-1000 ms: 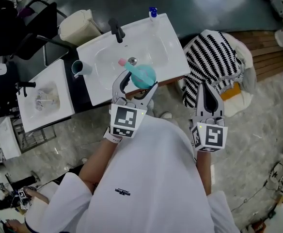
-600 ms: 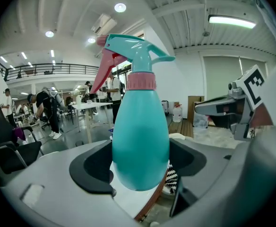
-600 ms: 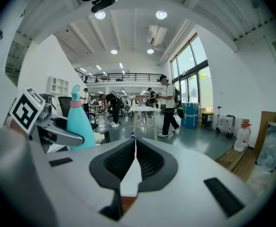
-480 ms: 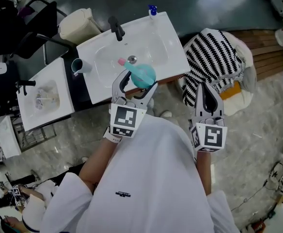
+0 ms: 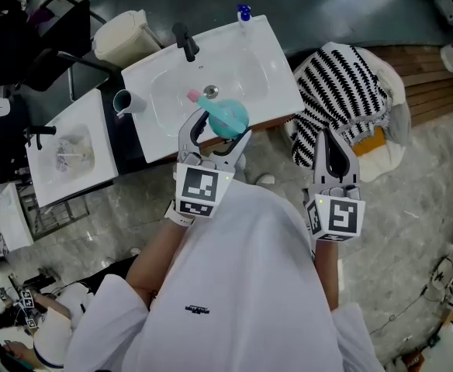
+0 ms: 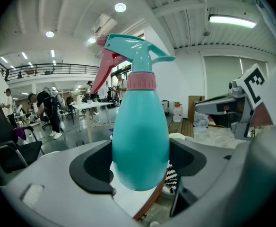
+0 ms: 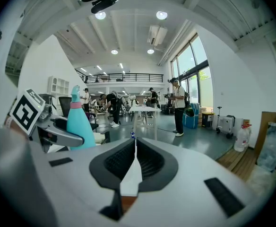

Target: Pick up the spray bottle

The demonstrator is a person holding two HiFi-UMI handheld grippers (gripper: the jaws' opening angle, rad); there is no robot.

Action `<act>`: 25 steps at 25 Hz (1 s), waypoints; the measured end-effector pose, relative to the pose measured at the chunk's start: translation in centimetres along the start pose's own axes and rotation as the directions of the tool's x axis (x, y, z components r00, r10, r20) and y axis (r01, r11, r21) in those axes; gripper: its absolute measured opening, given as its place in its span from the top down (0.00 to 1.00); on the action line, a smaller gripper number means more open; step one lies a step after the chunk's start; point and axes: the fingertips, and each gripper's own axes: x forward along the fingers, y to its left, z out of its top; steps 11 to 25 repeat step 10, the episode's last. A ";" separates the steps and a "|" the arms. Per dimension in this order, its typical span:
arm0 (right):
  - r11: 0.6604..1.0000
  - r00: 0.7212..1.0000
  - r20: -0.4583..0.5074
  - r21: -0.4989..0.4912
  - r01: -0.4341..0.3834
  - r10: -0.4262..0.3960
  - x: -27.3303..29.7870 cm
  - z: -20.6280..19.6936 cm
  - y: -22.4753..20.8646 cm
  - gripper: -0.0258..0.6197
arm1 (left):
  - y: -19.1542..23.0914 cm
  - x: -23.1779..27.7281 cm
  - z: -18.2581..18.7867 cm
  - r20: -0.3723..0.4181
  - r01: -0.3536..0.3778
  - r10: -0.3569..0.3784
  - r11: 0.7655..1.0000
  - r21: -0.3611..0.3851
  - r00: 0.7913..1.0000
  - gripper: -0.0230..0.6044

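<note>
Teal spray bottle (image 5: 228,119) upright, clamped by its belly in left gripper (image 5: 222,130), over washbasin (image 5: 265,60) edge, right gripper (image 5: 333,142) jaws pressed together, empty

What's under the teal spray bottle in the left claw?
The front rim of the white sink lies below the spray bottle, gripped by the left claw. In the head view, bottle and claw cover the rim patch straight beneath.

a white washbasin (image 5: 277,84) carries a black faucet (image 5: 185,43) and a small blue-capped bottle (image 5: 244,14) at its back rim.
</note>
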 end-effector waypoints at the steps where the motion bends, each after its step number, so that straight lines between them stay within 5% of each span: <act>1: 1.000 1.000 -0.001 0.001 0.001 -0.001 0.0 -0.1 0.0 0.95 | 0.0 0.0 0.0 0.000 0.000 0.000 1.000 0.000 1.000 0.37; 25: 1.000 1.000 0.001 0.001 0.000 0.000 0.0 -0.1 0.0 0.95 | -0.1 0.0 -0.1 0.000 0.001 -0.001 1.000 0.000 1.000 0.37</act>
